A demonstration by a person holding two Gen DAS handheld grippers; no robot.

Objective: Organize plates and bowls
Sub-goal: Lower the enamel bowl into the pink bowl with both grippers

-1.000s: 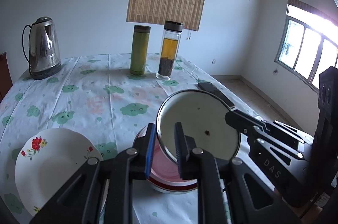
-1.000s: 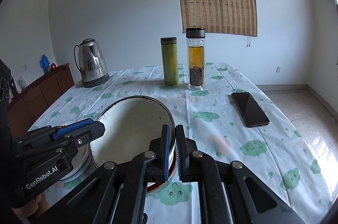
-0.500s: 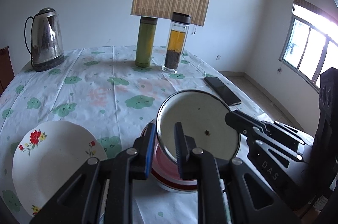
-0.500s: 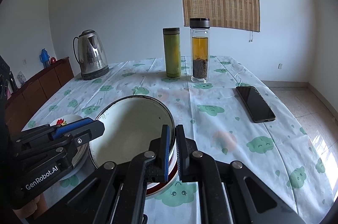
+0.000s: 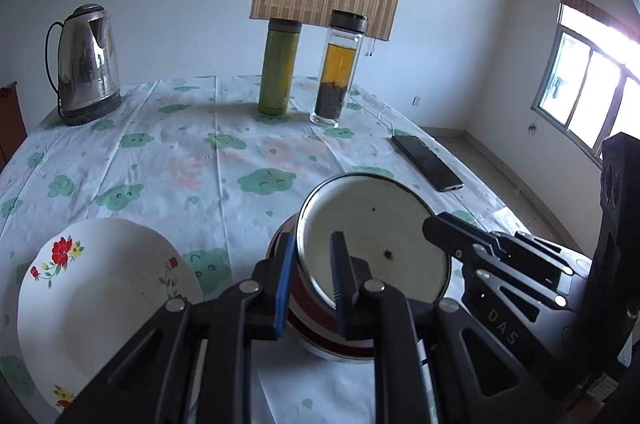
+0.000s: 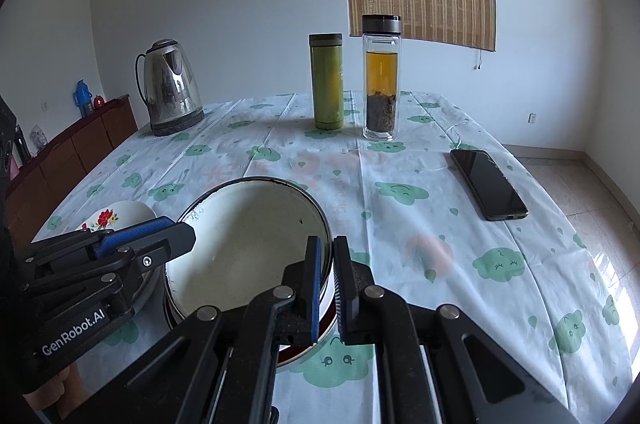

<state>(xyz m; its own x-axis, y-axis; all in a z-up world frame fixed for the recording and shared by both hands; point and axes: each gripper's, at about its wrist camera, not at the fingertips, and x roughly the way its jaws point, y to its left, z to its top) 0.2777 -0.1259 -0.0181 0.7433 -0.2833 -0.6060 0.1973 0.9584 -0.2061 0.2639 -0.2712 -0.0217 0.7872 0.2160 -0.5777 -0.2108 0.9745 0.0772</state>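
Bowl [image 5: 372,244] has risen slightly off the tabletop [image 5: 200,152]; left gripper [image 5: 312,280] and right gripper [image 6: 326,288] fingers stay clamped on opposite rims, ready for stacking.

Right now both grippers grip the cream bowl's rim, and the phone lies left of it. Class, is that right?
One error: the phone lies right of the bowl, not left, as the right wrist view shows. Both the left gripper and right gripper do grip its rim.
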